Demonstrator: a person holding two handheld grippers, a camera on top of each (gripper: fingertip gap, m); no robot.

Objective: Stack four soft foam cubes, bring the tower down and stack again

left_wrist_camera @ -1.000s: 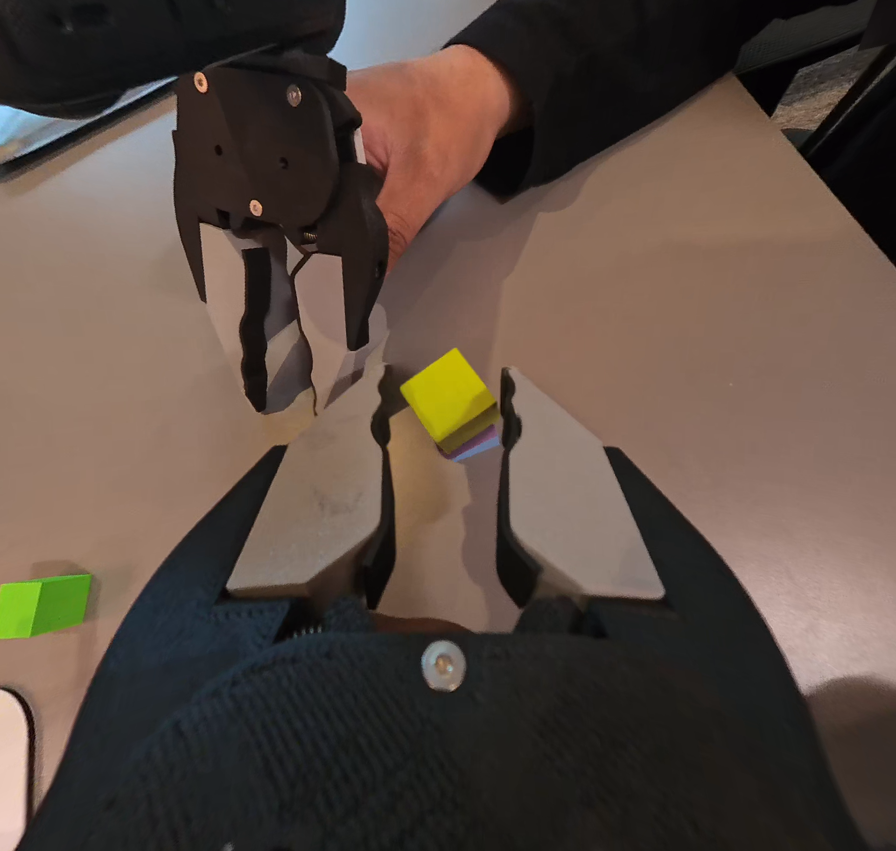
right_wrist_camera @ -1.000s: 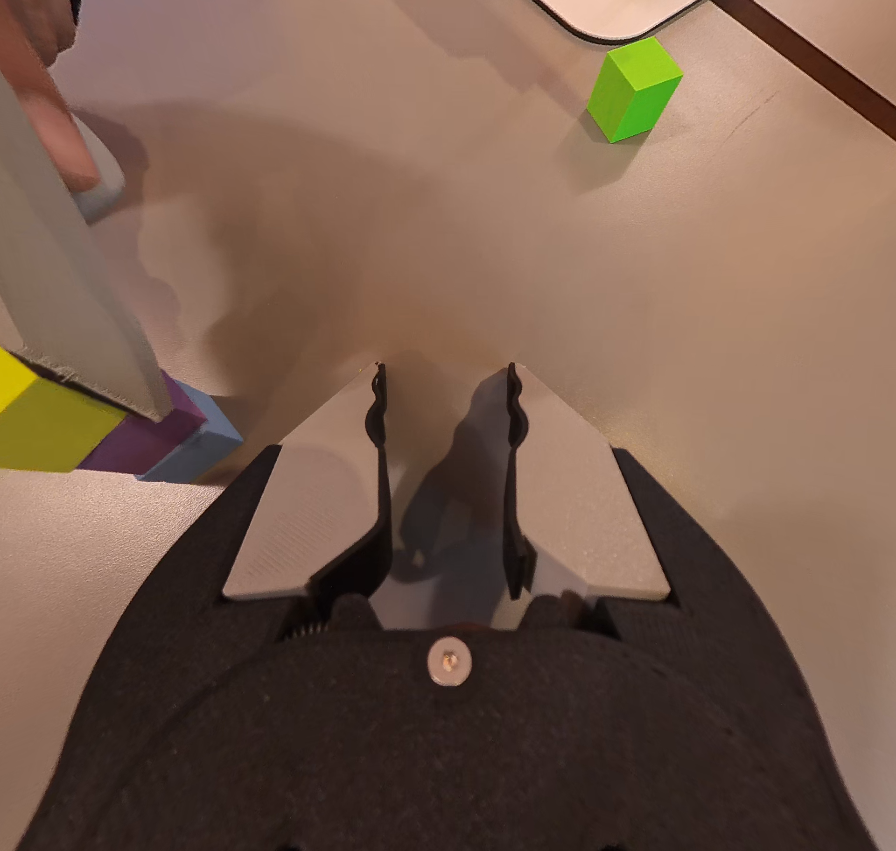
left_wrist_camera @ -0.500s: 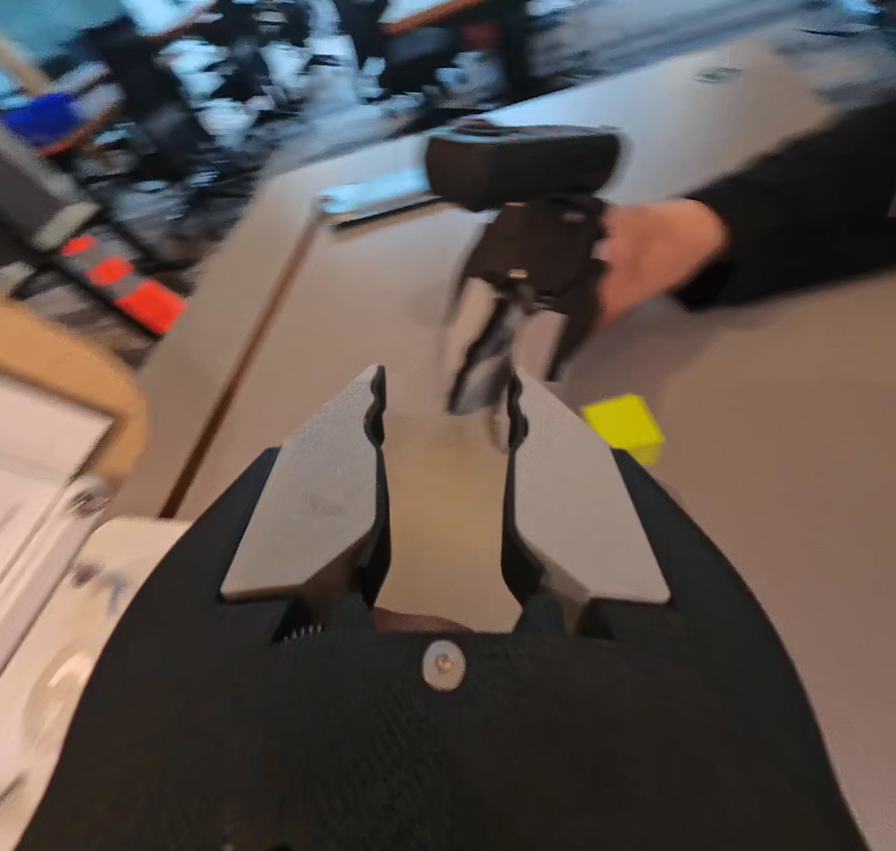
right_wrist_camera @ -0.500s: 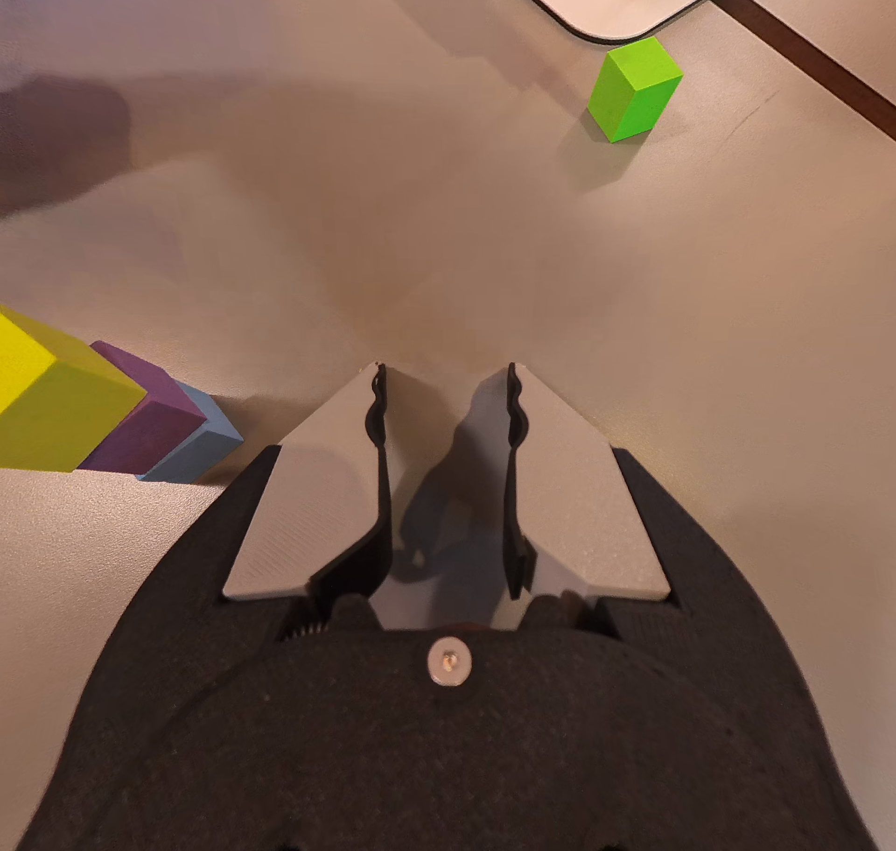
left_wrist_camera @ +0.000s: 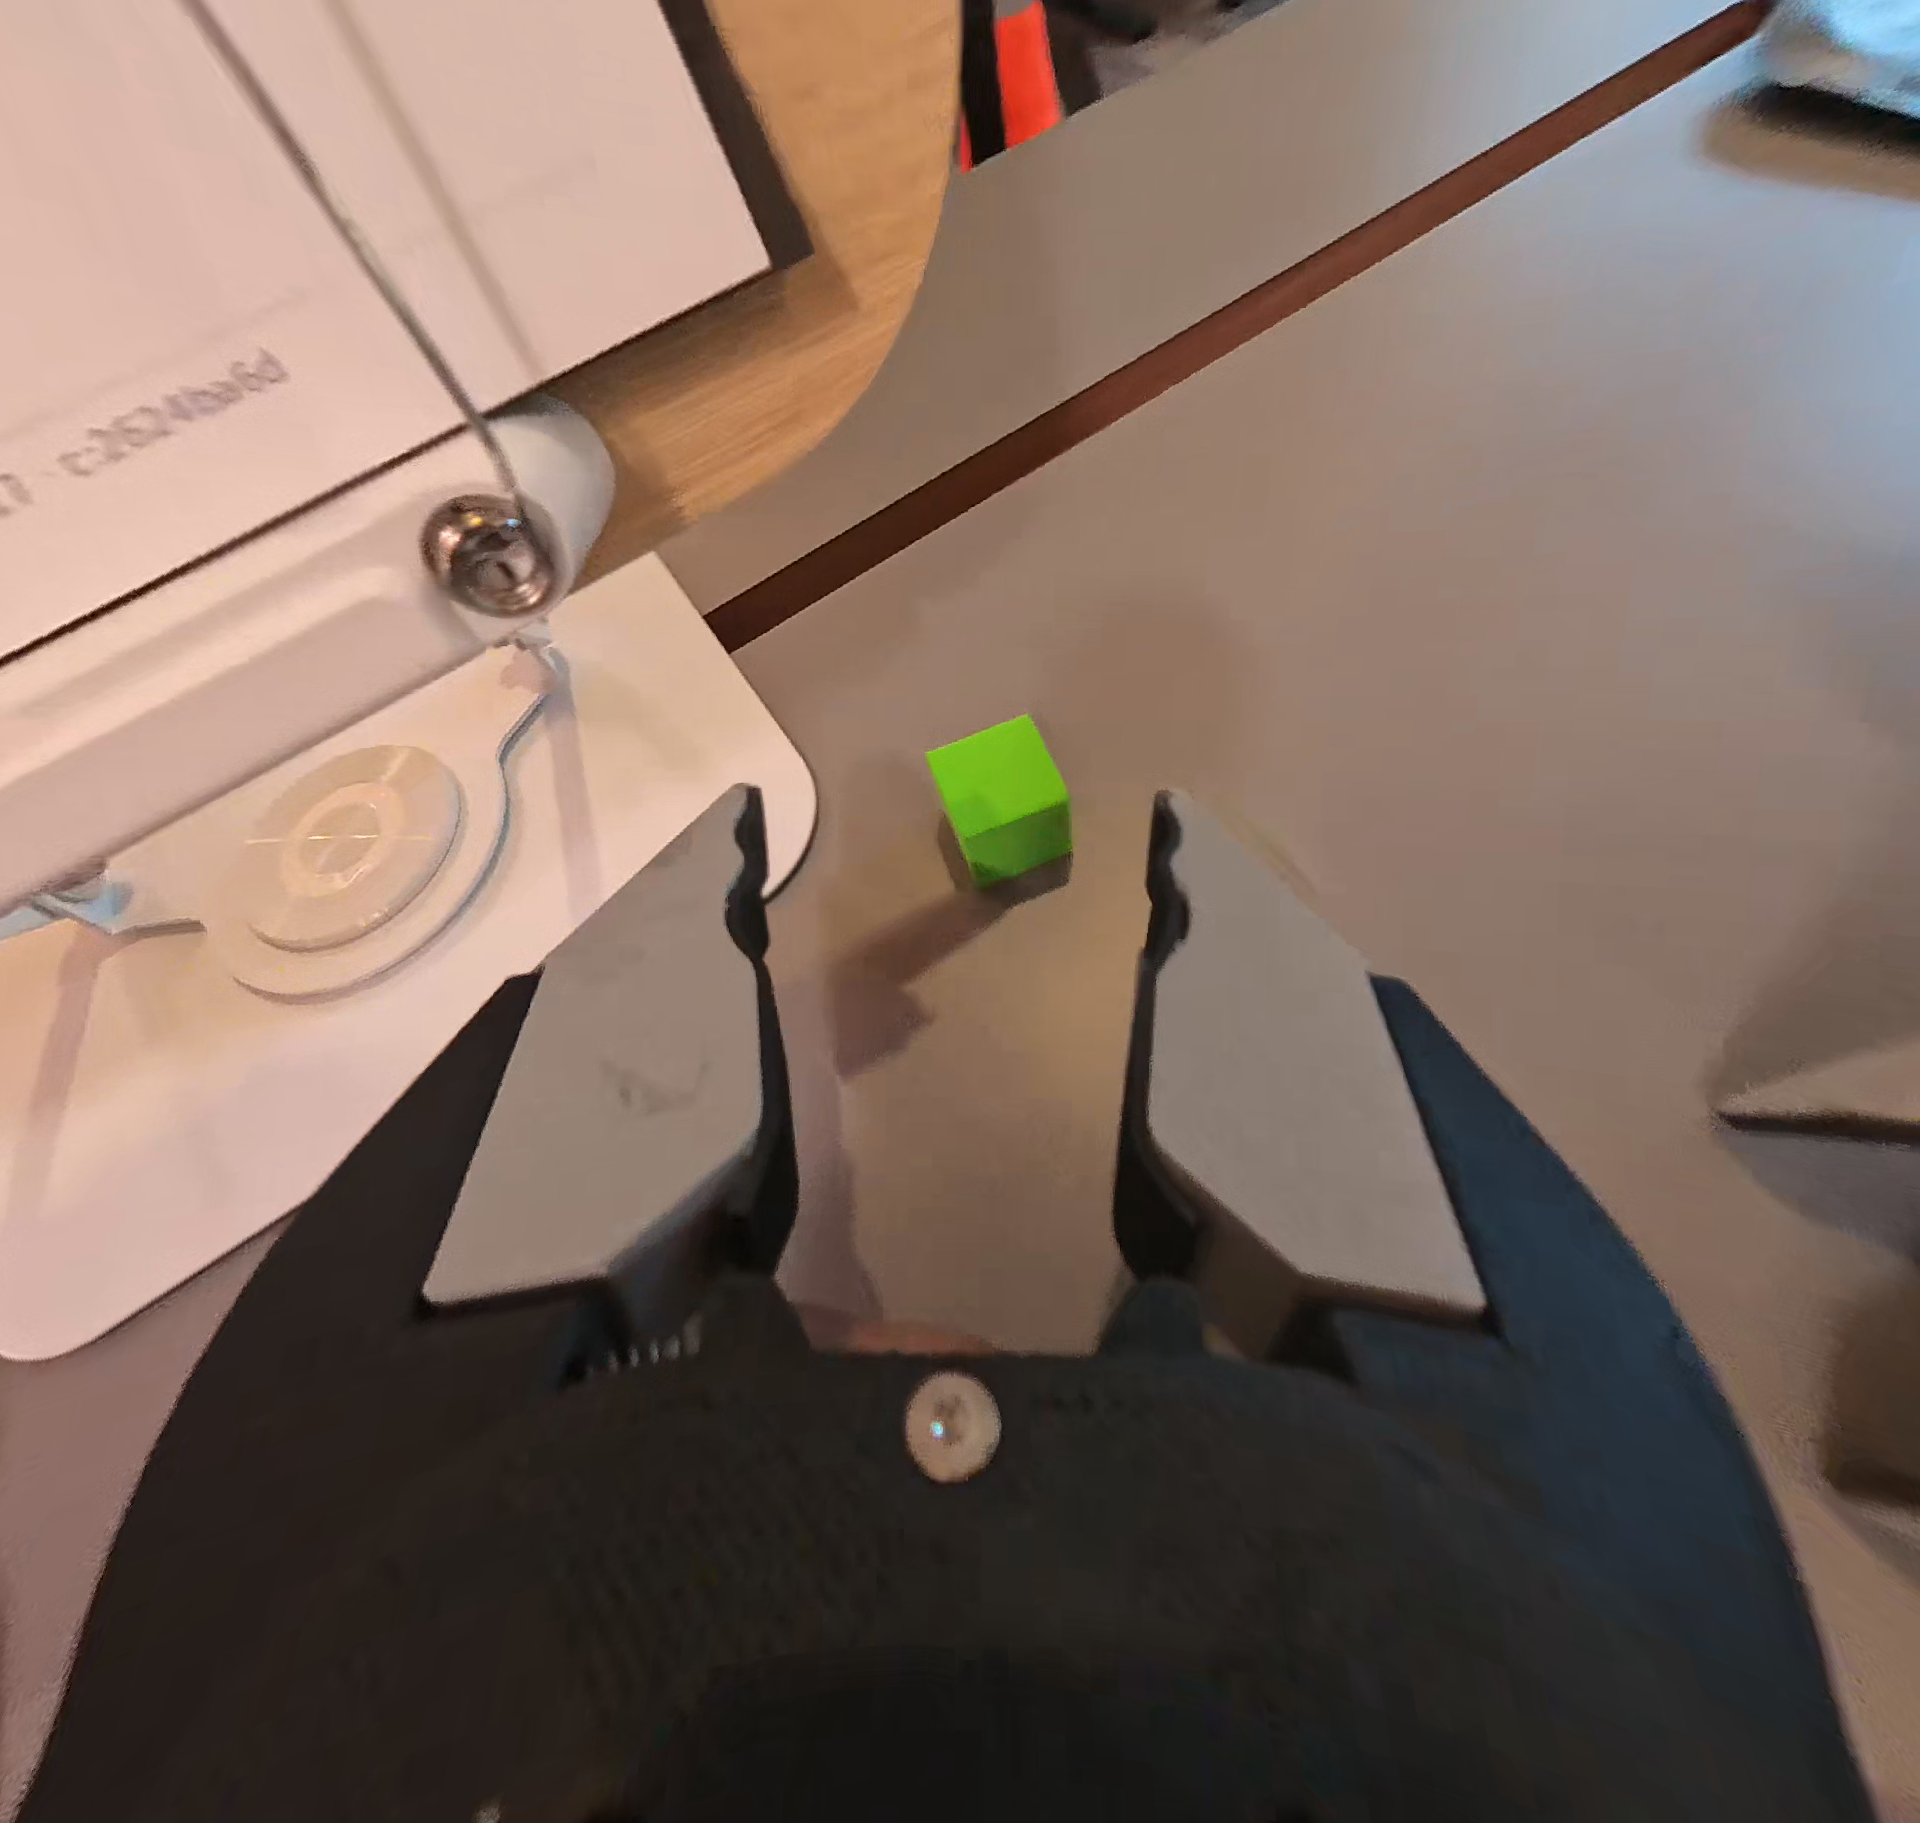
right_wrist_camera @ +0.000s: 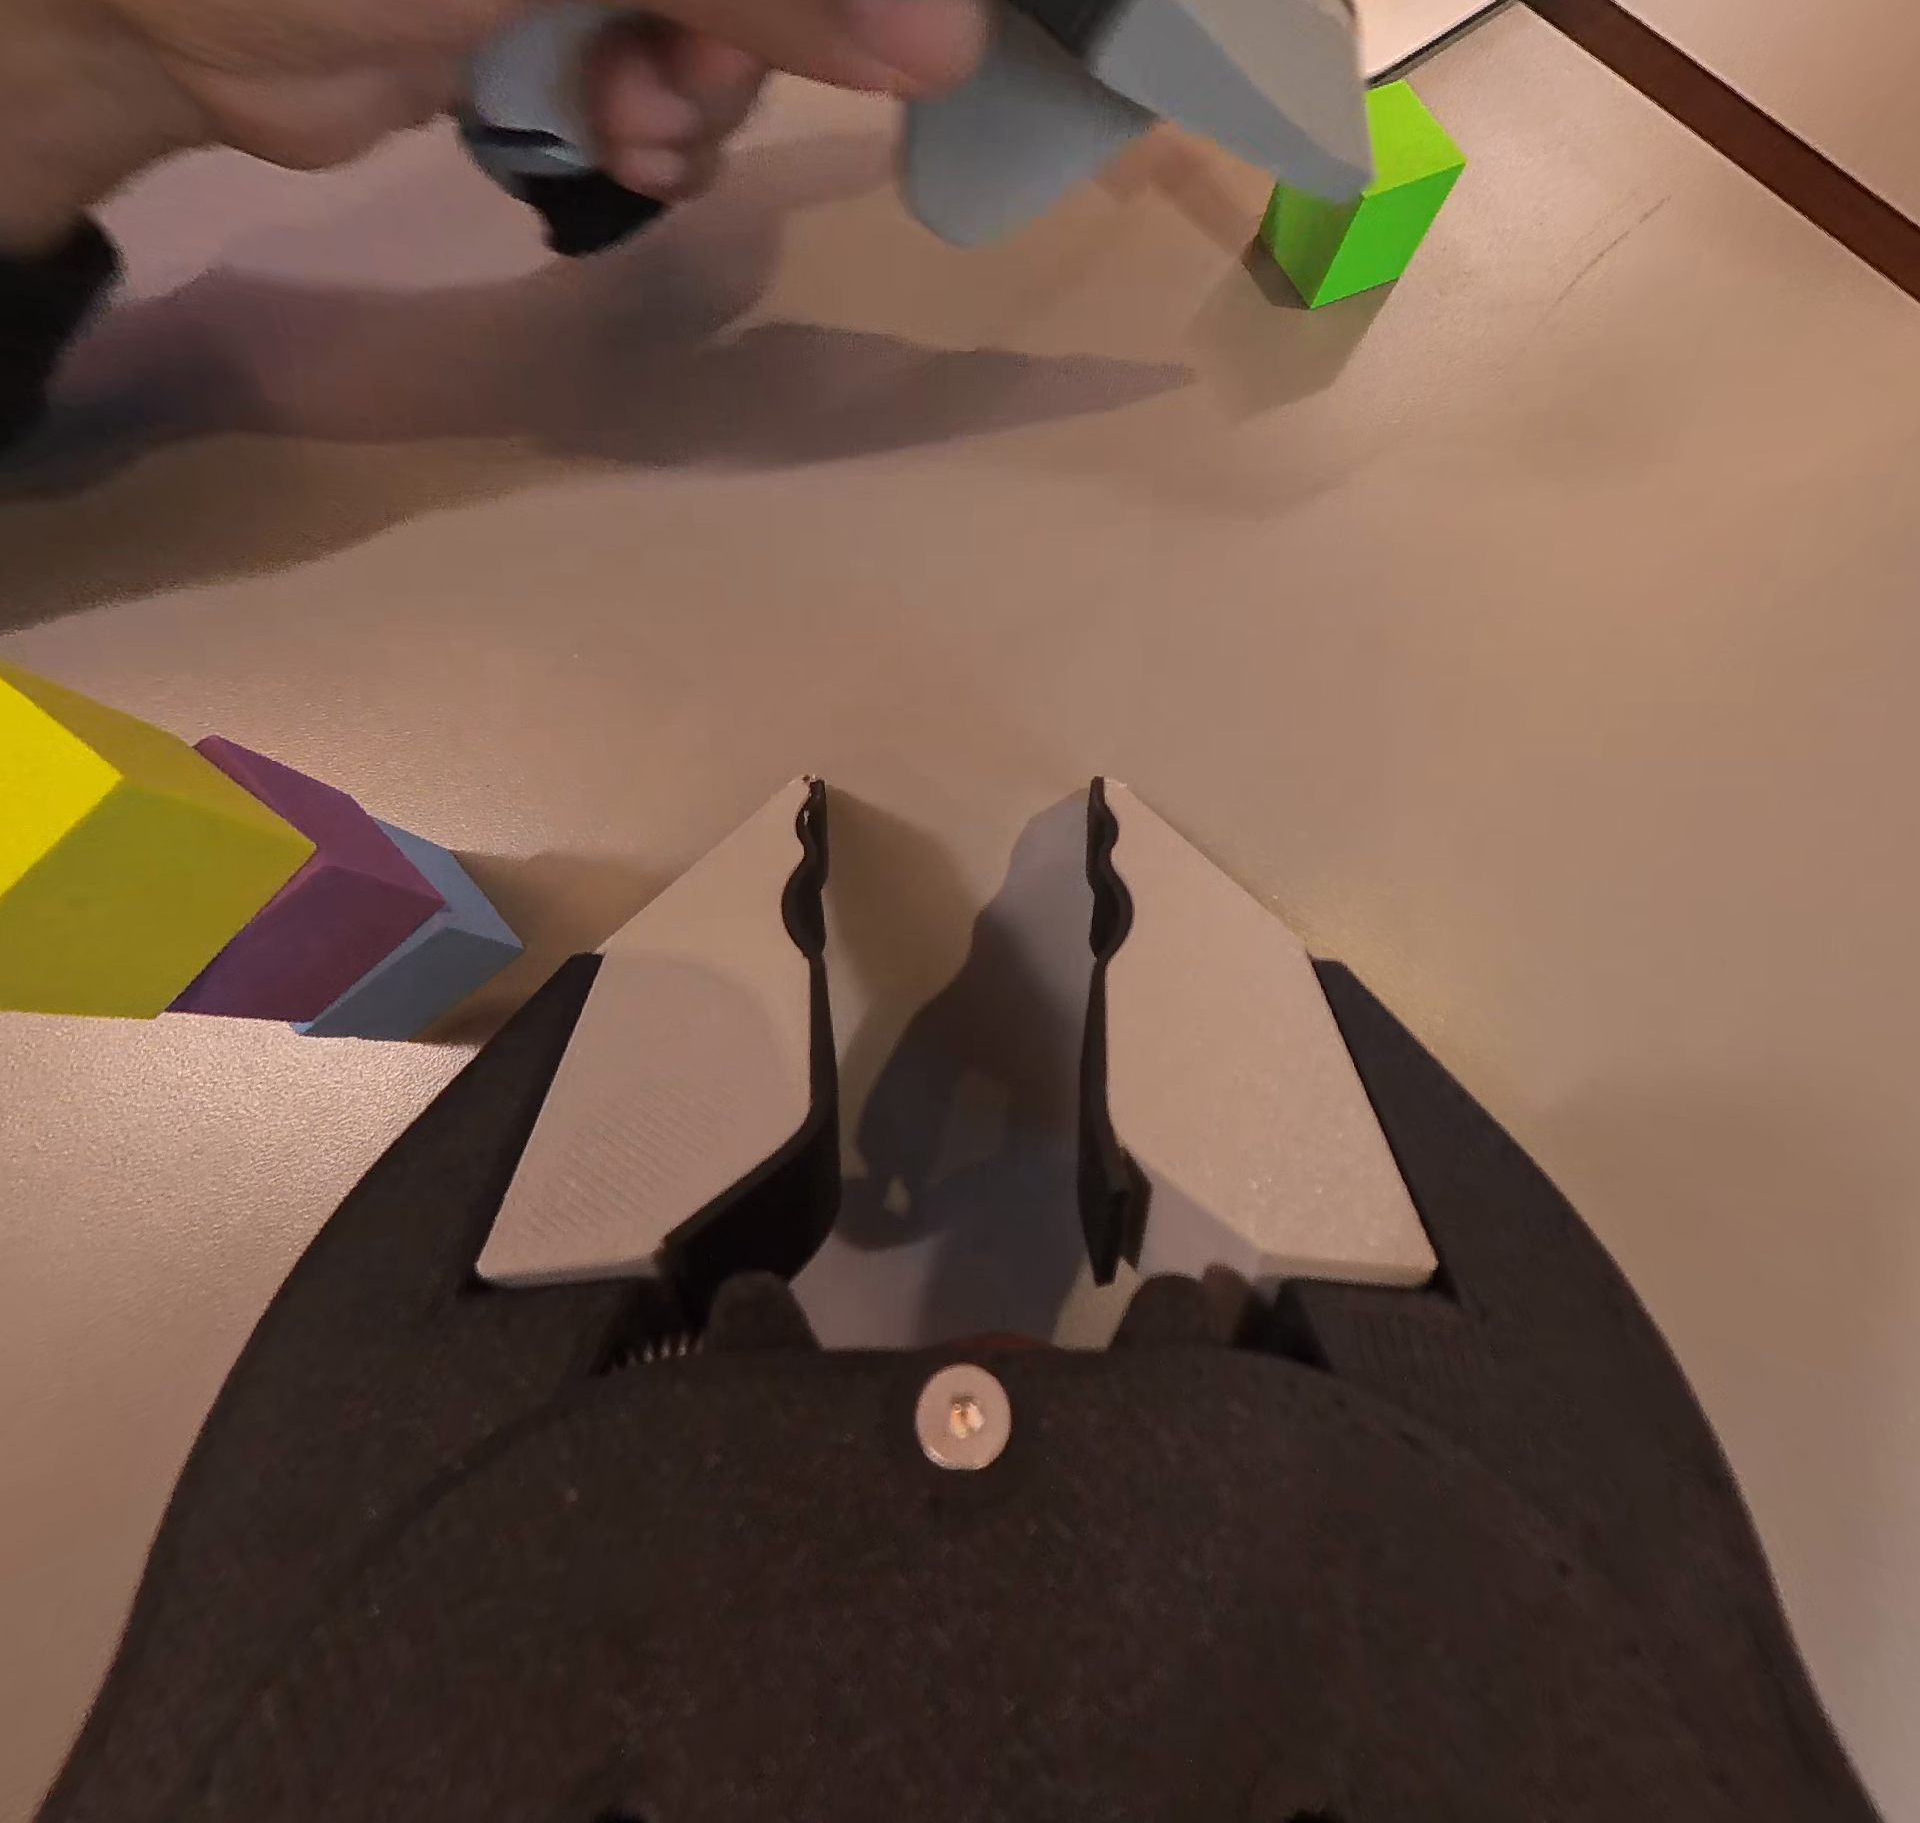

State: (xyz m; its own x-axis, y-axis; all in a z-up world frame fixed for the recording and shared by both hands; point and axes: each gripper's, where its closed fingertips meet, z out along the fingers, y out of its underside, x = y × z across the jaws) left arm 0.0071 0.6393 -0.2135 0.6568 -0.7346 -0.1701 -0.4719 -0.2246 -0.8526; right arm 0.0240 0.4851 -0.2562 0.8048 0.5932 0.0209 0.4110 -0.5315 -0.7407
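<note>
Left gripper (left_wrist_camera: pixel 951 838) swung off the stack over to the green cube (left_wrist_camera: pixel 1000 802), jaws spread, empty. Foam's light and squishy, so pinch opposite flat sides gently.

Lone cube (left_wrist_camera: pixel 1000 801) just beyond left hand-held gripper (left_wrist_camera: pixel 951 817); three-cube stack (right_wrist_camera: pixel 208 890) left of right hand-held gripper (right_wrist_camera: pixel 954 805).

Bare table (left_wrist_camera: pixel 1455 630) is seen around the green cube (left_wrist_camera: pixel 1001 802), except where a white base plate (left_wrist_camera: pixel 665 693) lies just beside it. A three-cube stack (right_wrist_camera: pixel 208 890) stands well apart.
</note>
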